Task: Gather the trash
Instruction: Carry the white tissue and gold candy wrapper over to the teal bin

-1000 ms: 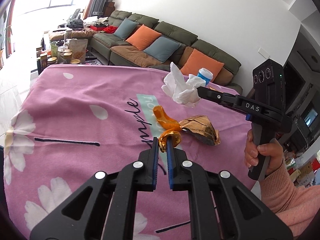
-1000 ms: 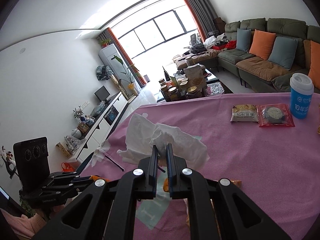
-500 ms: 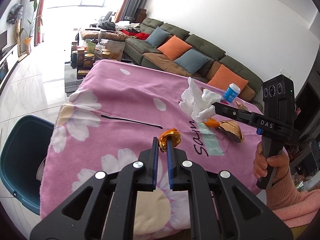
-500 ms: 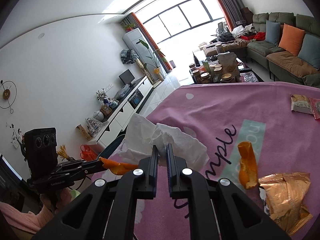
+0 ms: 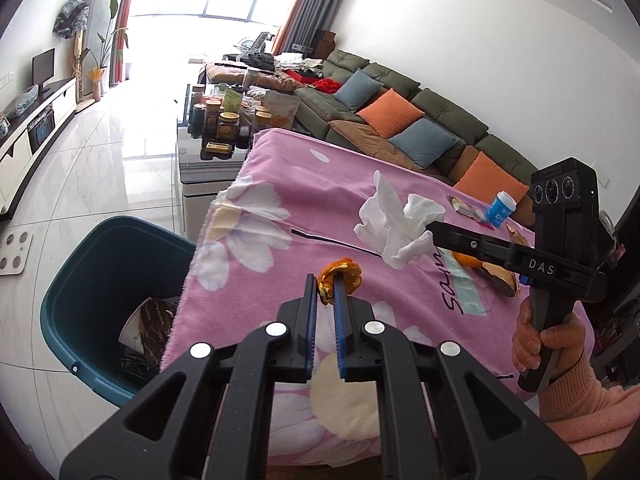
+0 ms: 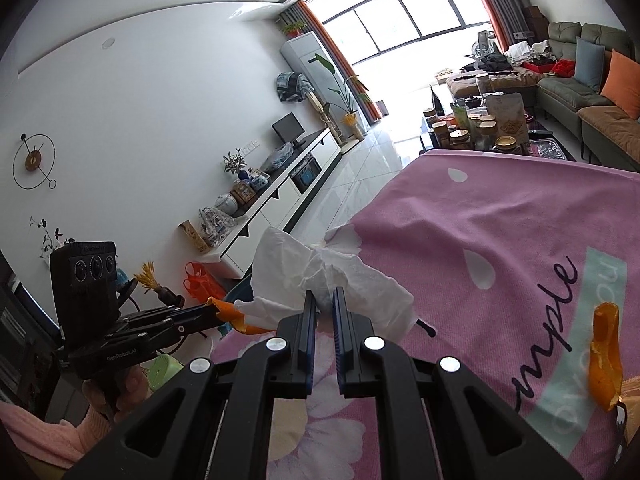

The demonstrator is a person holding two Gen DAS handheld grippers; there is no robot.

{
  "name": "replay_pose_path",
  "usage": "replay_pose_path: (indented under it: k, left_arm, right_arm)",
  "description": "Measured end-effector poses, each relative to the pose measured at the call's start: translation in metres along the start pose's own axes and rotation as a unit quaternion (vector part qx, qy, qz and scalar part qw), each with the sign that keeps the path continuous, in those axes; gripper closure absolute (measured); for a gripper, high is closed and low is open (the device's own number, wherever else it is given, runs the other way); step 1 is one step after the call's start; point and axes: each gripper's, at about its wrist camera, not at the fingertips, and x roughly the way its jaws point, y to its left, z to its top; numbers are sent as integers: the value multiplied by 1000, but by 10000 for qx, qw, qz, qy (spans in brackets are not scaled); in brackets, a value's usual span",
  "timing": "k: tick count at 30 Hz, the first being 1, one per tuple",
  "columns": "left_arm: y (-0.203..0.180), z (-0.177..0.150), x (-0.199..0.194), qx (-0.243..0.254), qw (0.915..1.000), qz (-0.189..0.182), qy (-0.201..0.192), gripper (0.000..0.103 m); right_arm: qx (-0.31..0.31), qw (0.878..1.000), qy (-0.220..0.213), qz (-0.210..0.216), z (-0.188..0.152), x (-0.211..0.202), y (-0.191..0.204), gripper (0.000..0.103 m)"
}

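My left gripper (image 5: 323, 280) is shut on a curled piece of orange peel (image 5: 347, 276), held above the pink flowered tablecloth (image 5: 288, 168) near its left edge. My right gripper (image 6: 323, 295) is shut on a crumpled white tissue (image 6: 348, 276); the same tissue (image 5: 394, 220) shows in the left wrist view, up and to the right of the peel. A teal trash bin (image 5: 100, 264) stands on the floor just left of the table, with wrappers inside. Another orange peel strip (image 6: 606, 356) and a gold foil wrapper (image 5: 500, 276) lie on the cloth.
A blue-and-white cup (image 5: 501, 209) and snack packets (image 5: 466, 208) sit at the table's far side. A glass coffee table (image 5: 212, 148) loaded with jars stands beyond the table. A green sofa (image 5: 400, 112) lines the right wall. A hand in a pink sleeve (image 5: 556, 344) holds the right gripper.
Both grippers have swung left across the table with the peel and the tissue still held. The trash bin has come into the left wrist view beside the table's edge.
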Motion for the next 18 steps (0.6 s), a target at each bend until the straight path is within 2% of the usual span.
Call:
replay_pose_path:
  k: [18]
  left_arm:
    - [45,-3,-31,-361,9977,527,-227,95]
  right_arm:
    - [-296,9986,322,311,10,45,38,96]
